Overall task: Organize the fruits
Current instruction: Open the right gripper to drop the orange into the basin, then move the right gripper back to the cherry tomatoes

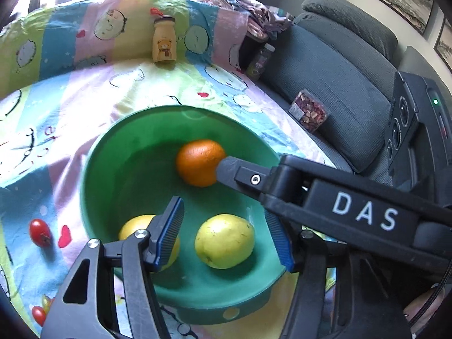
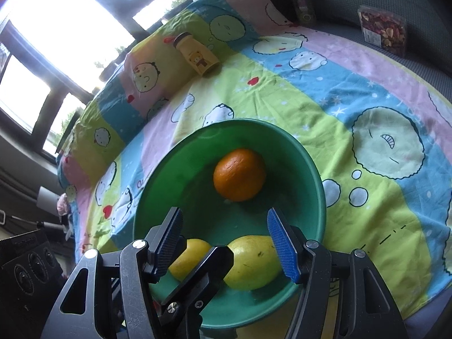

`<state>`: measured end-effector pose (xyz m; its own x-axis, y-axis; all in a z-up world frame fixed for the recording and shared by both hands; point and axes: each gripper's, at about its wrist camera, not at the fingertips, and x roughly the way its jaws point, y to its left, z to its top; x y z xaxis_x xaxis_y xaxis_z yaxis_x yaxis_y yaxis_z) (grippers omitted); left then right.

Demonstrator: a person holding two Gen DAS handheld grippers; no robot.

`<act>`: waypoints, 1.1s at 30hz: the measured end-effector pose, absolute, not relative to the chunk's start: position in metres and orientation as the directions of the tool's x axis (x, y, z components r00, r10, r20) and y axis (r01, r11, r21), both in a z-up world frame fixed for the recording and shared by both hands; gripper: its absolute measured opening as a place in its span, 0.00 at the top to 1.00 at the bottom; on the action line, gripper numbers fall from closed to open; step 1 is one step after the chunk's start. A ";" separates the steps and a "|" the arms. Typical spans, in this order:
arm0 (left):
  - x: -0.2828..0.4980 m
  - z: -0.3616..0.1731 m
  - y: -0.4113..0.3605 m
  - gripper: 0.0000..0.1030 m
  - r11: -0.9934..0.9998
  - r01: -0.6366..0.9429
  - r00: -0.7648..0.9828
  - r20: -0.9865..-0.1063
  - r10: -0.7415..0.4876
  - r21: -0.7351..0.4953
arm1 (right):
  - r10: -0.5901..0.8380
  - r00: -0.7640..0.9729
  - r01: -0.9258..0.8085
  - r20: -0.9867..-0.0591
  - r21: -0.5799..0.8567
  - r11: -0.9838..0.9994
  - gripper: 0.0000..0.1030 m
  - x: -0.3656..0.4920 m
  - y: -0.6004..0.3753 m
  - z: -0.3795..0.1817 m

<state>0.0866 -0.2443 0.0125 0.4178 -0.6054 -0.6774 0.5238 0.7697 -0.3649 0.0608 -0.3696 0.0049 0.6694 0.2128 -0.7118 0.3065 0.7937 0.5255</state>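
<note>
A green bowl (image 1: 93,169) (image 2: 316,169) on the patterned cloth holds an orange (image 1: 197,162) (image 2: 239,174), a lemon (image 1: 132,227) (image 2: 192,257) and a yellow-green pear (image 1: 224,241) (image 2: 254,262). My left gripper (image 1: 223,220) is open above the pear, its blue pads on either side of the fruit and apart from it. One of its black fingers (image 2: 214,257) shows between lemon and pear. My right gripper (image 2: 224,213) is open over the bowl, with the orange just beyond its tips. One right finger (image 1: 226,169) is against the orange's side.
A cherry tomato (image 1: 41,233) lies on the cloth left of the bowl, another (image 1: 39,313) nearer the edge. A yellow bear bottle (image 1: 164,42) (image 2: 197,53) stands at the back. A clear box of dried pieces (image 1: 309,113) (image 2: 381,29) and a dark bottle (image 1: 260,59) rest by the grey sofa.
</note>
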 end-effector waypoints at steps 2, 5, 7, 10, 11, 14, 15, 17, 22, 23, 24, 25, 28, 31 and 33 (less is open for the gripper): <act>0.085 0.017 -0.236 0.42 0.771 0.515 0.430 -0.665 -0.611 -0.375 | 0.213 0.684 0.287 -0.698 0.525 0.801 0.37 0.060 -0.366 0.009; 0.081 0.025 -0.220 0.40 0.784 0.493 0.457 -0.654 -0.603 -0.378 | 0.199 0.699 0.267 -0.687 0.508 0.819 0.37 0.060 -0.359 0.015; 0.076 0.031 -0.207 0.35 0.803 0.477 0.492 -0.648 -0.581 -0.358 | 0.185 0.710 0.257 -0.679 0.495 0.830 0.37 0.060 -0.353 0.019; 0.068 0.037 -0.185 0.30 0.843 0.442 0.560 -0.640 -0.526 -0.306 | 0.183 0.726 0.230 -0.662 0.485 0.844 0.37 0.059 -0.343 0.025; 0.066 0.037 -0.176 0.30 0.858 0.424 0.579 -0.642 -0.502 -0.289 | 0.184 0.730 0.219 -0.658 0.481 0.849 0.37 0.059 -0.339 0.027; 0.060 0.037 -0.145 0.29 0.894 0.363 0.619 -0.649 -0.443 -0.264 | 0.193 0.738 0.181 -0.647 0.465 0.866 0.37 0.061 -0.325 0.031; 0.059 0.037 -0.134 0.29 0.903 0.342 0.628 -0.651 -0.426 -0.262 | 0.200 0.738 0.166 -0.644 0.460 0.872 0.37 0.062 -0.320 0.032; 0.055 0.037 -0.113 0.28 0.917 0.307 0.644 -0.654 -0.398 -0.255 | 0.217 0.739 0.129 -0.638 0.450 0.884 0.37 0.063 -0.308 0.034; 0.044 0.032 -0.069 0.27 0.941 0.246 0.665 -0.666 -0.337 -0.231 | 0.265 0.728 0.034 -0.632 0.420 0.907 0.37 0.064 -0.275 0.036; 0.041 0.030 -0.063 0.27 0.945 0.238 0.666 -0.671 -0.327 -0.224 | 0.277 0.722 0.017 -0.634 0.416 0.909 0.37 0.065 -0.269 0.036; 0.039 0.027 -0.056 0.27 0.948 0.229 0.667 -0.674 -0.317 -0.218 | 0.287 0.716 -0.001 -0.637 0.410 0.912 0.37 0.065 -0.262 0.035; 0.036 0.023 -0.050 0.27 0.952 0.216 0.667 -0.679 -0.306 -0.217 | 0.297 0.709 -0.019 -0.640 0.404 0.915 0.37 0.066 -0.255 0.035; 0.029 0.007 -0.034 0.27 0.957 0.184 0.653 -0.700 -0.290 -0.225 | 0.317 0.686 -0.063 -0.655 0.381 0.922 0.37 0.068 -0.236 0.032; 0.029 -0.007 -0.030 0.28 0.962 0.168 0.614 -0.740 -0.274 -0.217 | 0.345 0.653 -0.095 -0.674 0.379 0.921 0.37 0.070 -0.219 0.025; 0.028 -0.013 -0.028 0.28 0.970 0.153 0.595 -0.765 -0.244 -0.190 | 0.366 0.623 -0.112 -0.692 0.384 0.916 0.37 0.071 -0.209 0.019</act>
<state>0.0281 -0.0283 -0.0133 0.5955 -0.2437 -0.7655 0.1533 0.9698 -0.1895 0.0711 -0.2092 0.0193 0.6229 0.3658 -0.6915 -0.1116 0.9165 0.3842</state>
